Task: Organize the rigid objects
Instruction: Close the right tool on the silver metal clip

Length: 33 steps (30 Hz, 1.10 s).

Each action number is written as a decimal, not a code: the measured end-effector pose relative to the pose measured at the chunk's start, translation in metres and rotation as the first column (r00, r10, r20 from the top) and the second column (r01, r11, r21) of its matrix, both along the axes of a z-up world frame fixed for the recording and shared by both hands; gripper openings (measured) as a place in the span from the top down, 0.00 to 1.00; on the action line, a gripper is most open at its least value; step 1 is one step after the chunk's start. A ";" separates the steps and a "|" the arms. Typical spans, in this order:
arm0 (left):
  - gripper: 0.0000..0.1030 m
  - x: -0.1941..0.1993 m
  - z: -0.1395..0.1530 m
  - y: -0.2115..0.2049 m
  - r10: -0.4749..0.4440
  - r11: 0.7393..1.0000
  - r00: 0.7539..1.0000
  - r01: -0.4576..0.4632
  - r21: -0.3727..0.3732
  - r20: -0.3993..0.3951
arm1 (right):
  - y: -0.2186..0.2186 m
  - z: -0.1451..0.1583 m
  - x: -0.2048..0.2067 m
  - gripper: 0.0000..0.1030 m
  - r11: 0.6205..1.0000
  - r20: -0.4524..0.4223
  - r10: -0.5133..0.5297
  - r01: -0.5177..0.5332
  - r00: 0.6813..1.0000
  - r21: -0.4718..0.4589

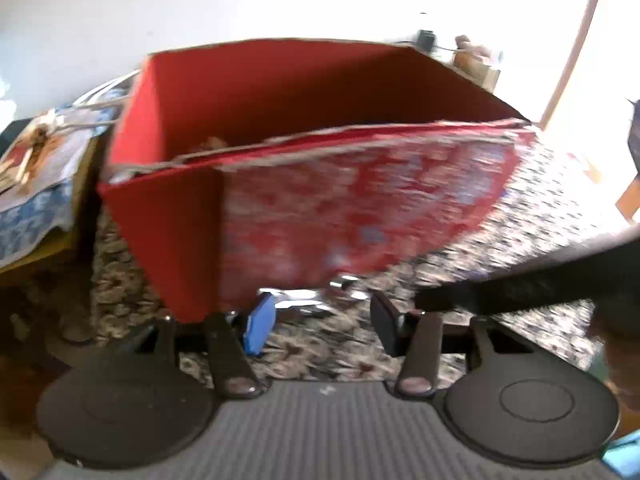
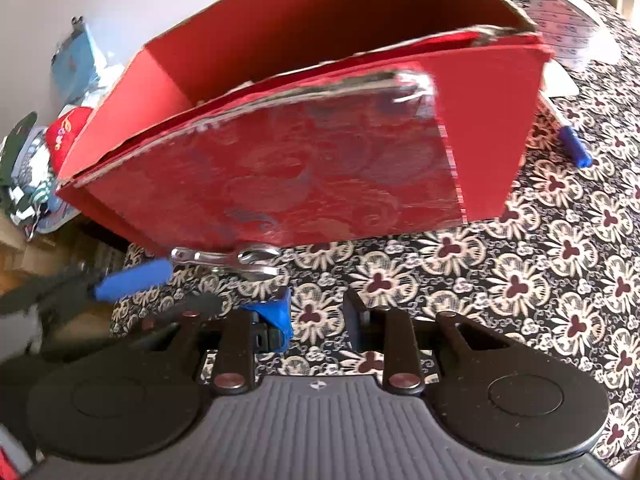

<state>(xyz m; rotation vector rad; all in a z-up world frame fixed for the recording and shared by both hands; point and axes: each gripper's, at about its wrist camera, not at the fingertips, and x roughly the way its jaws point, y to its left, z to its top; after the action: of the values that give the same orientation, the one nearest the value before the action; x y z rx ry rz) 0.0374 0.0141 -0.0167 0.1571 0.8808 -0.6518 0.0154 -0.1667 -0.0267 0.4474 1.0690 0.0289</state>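
A large red cardboard box [image 1: 320, 200] with an open top stands on the patterned cloth; it also fills the right wrist view [image 2: 304, 160]. A metal tool with blue handles [image 2: 224, 260] lies on the cloth at the box's near bottom edge; its shiny part shows in the left wrist view [image 1: 308, 300]. My left gripper [image 1: 324, 320] is open just in front of the tool, with a blue piece [image 1: 260, 326] by its left finger. My right gripper [image 2: 316, 316] is open close to the tool, with a blue handle end [image 2: 276, 312] by its left finger.
The floral black and cream cloth [image 2: 560, 260] covers the surface. A blue pen-like object [image 2: 574, 150] lies right of the box. Clutter with a red cap [image 2: 64, 132] sits at the left. A blue patterned cloth [image 1: 36, 184] lies on a wooden ledge to the left.
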 end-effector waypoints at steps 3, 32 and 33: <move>0.49 -0.014 0.000 -0.008 -0.074 0.997 0.996 0.072 -0.035 -0.045 | -0.007 -0.002 -0.001 0.90 1.000 -0.005 -0.029 0.029 1.000 -0.002; 0.84 -0.023 -0.011 -0.019 -0.122 0.991 0.985 0.115 -0.065 -0.124 | -0.028 -0.007 -0.017 0.90 0.995 -0.020 -0.104 0.104 0.994 0.006; 0.83 -0.028 -0.011 -0.024 -0.146 0.988 0.982 0.139 -0.062 -0.120 | -0.030 -0.007 -0.018 0.90 0.994 -0.022 -0.107 0.107 0.994 0.010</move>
<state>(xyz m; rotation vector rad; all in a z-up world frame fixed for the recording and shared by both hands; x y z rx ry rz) 0.0097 -0.0100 -0.0276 0.1336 0.9772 -0.8253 -0.0028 -0.1972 -0.0334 0.5154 1.0649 -0.0653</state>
